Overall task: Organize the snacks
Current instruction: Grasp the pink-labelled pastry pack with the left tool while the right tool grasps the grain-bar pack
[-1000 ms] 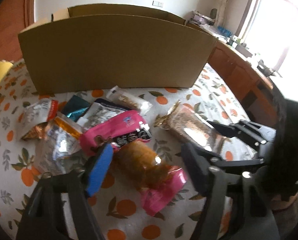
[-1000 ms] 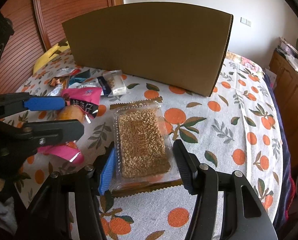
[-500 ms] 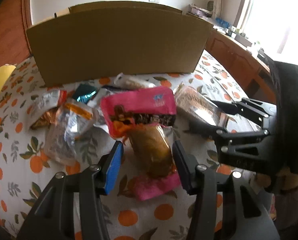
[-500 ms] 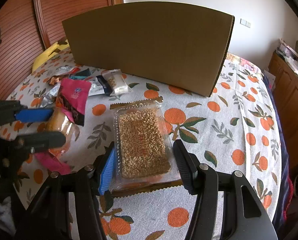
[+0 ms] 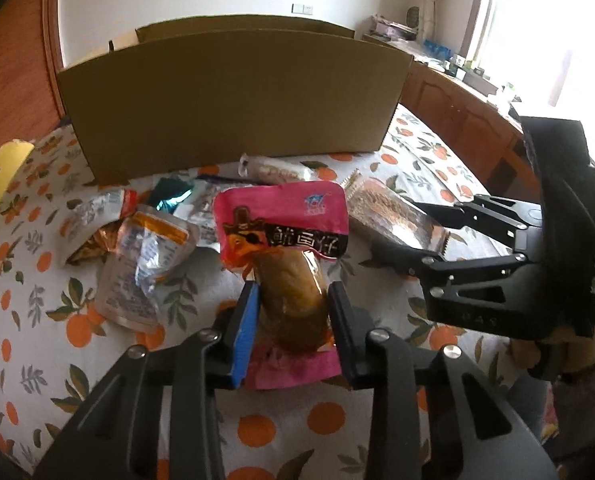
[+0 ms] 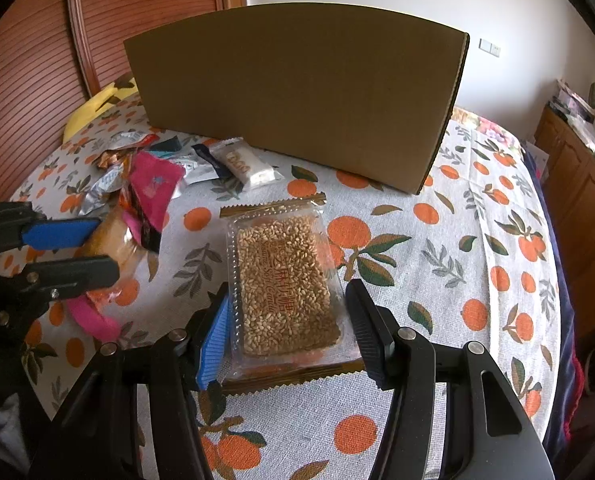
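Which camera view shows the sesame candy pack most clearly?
The right wrist view: the sesame candy pack lies flat between the fingers of the right gripper, seen from above with its label readable. The left wrist view shows it only at a slant, partly hidden behind that gripper.

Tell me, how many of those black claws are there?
2. The left claw grips the pink snack packet, and the right claw straddles the sesame candy pack lying on the table.

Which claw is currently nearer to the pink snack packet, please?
Left. The left claw is shut on the pink snack packet; the right claw straddles the sesame candy pack beside it.
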### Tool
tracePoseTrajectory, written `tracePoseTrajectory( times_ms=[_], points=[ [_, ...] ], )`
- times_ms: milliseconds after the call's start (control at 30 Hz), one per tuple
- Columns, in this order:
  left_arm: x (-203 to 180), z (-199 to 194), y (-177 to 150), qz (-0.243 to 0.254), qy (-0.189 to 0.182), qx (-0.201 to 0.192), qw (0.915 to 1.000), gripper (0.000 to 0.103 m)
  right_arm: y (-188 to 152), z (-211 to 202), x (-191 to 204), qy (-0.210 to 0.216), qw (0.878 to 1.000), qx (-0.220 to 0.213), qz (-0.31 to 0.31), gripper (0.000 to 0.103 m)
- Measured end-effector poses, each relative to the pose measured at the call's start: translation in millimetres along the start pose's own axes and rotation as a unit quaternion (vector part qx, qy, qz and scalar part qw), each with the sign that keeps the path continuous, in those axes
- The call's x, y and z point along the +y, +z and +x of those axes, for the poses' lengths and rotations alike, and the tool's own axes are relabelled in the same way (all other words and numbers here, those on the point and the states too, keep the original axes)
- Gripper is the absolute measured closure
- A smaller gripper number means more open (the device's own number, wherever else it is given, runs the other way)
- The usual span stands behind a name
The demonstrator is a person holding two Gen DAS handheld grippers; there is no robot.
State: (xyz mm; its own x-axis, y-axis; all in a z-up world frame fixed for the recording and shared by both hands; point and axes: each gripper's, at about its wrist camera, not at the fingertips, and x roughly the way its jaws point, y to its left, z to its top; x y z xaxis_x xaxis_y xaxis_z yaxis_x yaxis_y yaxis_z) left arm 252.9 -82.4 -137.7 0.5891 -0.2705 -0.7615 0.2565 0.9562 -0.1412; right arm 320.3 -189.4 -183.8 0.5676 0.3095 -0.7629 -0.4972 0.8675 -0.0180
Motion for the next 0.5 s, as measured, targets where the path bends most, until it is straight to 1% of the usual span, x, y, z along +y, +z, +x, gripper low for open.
tracePoseTrajectory(
  times_ms=[233, 500],
  points=[
    [0.4, -16.8, 2.3, -0.002, -0.015, -0.016, 0.9998, 0.07, 0.0, 0.0, 0.3, 0.0, 1.0, 0.0, 0.0, 0.046],
    [1.7, -42.4, 8.7, 0.003, -0.023, -0.039, 0.999, 0.07, 0.1, 0.7, 1.4, -0.002, 1.0, 0.0, -0.001, 0.046]
  ],
)
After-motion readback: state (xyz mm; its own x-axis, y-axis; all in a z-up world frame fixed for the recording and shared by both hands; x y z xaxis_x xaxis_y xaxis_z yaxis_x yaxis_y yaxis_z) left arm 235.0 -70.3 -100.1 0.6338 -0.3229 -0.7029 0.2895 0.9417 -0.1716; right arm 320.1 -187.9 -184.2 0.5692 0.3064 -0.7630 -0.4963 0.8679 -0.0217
